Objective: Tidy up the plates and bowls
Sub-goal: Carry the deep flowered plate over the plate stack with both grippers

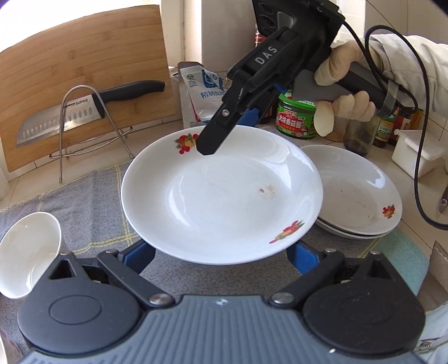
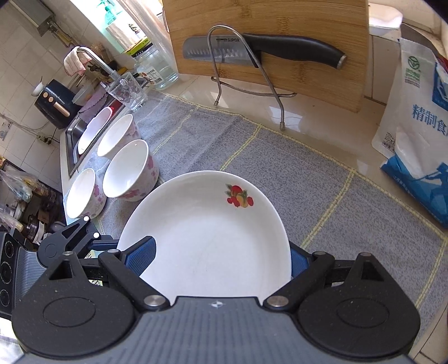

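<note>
Each camera sits on its own claw, looking down and forward, very close to the same white plate. The left one faces the jars at the surface's back edge; the right one faces the cutting board (both see it).

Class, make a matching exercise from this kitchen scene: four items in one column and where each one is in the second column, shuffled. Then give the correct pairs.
Column A
1. fruit-print plate
2. knife
3. floral bowls
4. other plates

Column B
a. standing on the grey cloth
b. stacked in a pile
c. held between the left gripper and the right gripper
d. resting against the bamboo board

Pairs: 1-c, 2-d, 3-a, 4-b
</note>
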`<state>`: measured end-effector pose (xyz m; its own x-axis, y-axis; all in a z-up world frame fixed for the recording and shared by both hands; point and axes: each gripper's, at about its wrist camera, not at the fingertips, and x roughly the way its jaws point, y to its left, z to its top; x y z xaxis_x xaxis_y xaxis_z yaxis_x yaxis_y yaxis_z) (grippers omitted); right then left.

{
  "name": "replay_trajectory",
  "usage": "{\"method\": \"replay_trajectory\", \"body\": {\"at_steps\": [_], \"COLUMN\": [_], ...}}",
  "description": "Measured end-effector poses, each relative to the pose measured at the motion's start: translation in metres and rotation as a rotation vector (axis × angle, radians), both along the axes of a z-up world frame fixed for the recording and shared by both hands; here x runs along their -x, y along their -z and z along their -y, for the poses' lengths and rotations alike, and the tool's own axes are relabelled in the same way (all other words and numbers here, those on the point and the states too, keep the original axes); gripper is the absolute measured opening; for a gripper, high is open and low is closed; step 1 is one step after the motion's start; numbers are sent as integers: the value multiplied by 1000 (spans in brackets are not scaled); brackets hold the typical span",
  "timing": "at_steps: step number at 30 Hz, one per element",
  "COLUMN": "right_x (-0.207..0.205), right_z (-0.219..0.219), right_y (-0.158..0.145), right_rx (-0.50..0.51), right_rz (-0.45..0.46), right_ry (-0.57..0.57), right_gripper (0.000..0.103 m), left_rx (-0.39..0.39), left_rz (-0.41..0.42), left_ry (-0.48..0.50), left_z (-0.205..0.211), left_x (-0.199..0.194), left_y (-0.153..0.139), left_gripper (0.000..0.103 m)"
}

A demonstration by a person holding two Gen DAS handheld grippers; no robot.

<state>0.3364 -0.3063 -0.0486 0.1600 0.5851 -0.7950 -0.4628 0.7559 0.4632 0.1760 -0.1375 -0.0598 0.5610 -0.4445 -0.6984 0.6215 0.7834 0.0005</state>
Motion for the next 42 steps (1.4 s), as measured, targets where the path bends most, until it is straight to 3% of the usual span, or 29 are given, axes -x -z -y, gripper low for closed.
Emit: {"method": "replay_trajectory", "body": {"at_steps": [22,42], "right_x": [84,120], "right_z": [84,124], "right_y": [-6,20], "right_rx": [29,48], "right_rz": [19,-30], "right_ry": [247,373], "right_gripper": [97,97], "left_rx": [20,-2], "left_rz": [-19,-46], "left_ry": [258,369], "left_z": [47,76], "left_x": [19,22], "left_y": [-11,-9], "left_gripper": [99,99]}}
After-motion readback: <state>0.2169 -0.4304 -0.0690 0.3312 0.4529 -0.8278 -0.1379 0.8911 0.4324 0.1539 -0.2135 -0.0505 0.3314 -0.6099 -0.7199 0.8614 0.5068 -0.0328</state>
